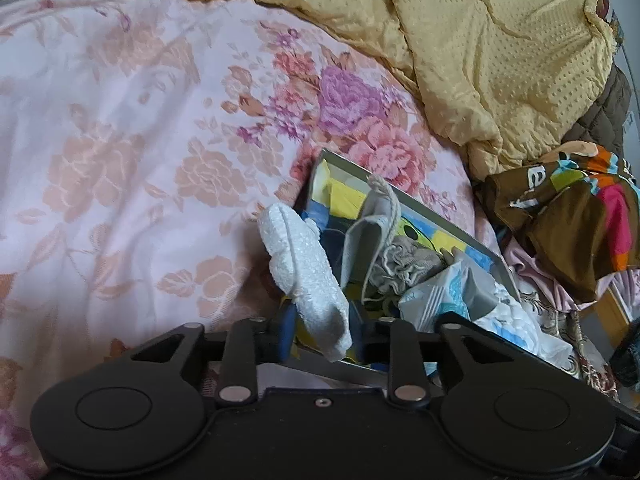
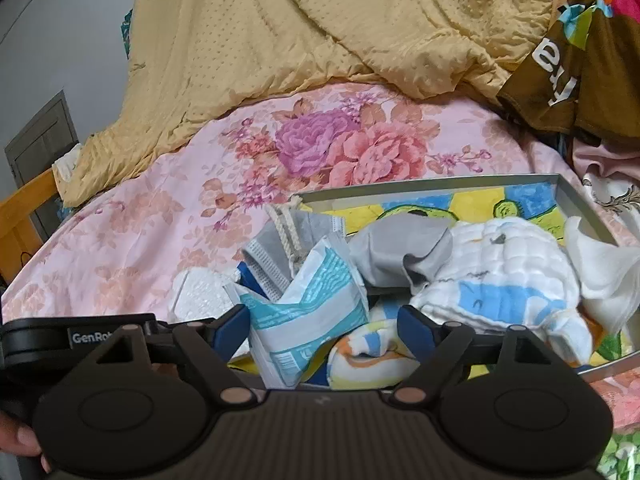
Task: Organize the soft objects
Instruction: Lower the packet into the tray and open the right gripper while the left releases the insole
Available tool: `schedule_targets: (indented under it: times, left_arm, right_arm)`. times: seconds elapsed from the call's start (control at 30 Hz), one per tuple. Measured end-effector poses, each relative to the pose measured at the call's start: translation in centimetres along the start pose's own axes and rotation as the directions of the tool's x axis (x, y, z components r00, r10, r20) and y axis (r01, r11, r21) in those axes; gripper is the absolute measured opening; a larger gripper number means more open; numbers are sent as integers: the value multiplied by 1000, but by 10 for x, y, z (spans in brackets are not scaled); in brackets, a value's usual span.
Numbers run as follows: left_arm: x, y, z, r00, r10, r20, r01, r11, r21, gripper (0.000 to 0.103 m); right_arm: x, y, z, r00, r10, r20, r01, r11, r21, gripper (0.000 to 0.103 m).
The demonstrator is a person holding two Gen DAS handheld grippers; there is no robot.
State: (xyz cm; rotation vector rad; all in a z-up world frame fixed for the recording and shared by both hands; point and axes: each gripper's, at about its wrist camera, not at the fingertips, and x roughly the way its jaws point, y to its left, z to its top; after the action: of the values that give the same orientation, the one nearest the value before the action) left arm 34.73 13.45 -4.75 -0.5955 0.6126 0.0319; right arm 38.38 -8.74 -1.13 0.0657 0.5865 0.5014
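On the flowered bedspread, I hold my left gripper pinched on a white foam-like pad, its blue fingers pressed against the pad's near end while the rest juts up and away over the left rim of the metal tray. My right gripper hangs spread above the tray's near edge — its blue fingers well apart, with a teal-and-white packet standing between them, though whether they touch it I cannot tell.

The tray lies in the middle of the bed, already heaped: a grey pouch with a cord at its left, a grey cloth in the middle, a white quilted cloth with a blue patch to the right, a white tissue-like cloth at the far right. A yellow quilt bunches at the far side of the bed.

I judge the gathering step to be in hand, with the pad the piece now going in. The next move calls for carrying it rightward over the rim and lowering it onto a free spot before letting go — the heap is loose, and the light pad could slide off the tray's edge.
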Motion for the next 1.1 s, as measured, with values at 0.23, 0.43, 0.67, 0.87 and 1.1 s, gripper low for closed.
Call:
schedule_targets:
  times: [0.23,0.43,0.67,0.87,1.1]
  left_arm:
    - [-11,-2,3,1000,20,22,-20,1000,-1,41]
    - [-22,-10,4,997,35,67,-37,999,28,59]
    - [-35,-24,5,992,45,118,-55,995,85,71]
    - [-42,-32,4,988,42,150,-60,991,116,78]
    - [-53,-38,1,981,63,186,-91,985,148,86]
  right_arm:
    - [-11,-2,2,999,-18,26,18,1000,1,91]
    - [-26,-5,4,996,-64,63,65,998,-13,96]
    - [-41,-9,12,989,-99,112,100,995,1,100]
    - [-50,-11,12,982,-132,132,135,991,-11,102]
    - [-60,-15,16,976,-166,142,166,986,10,102]
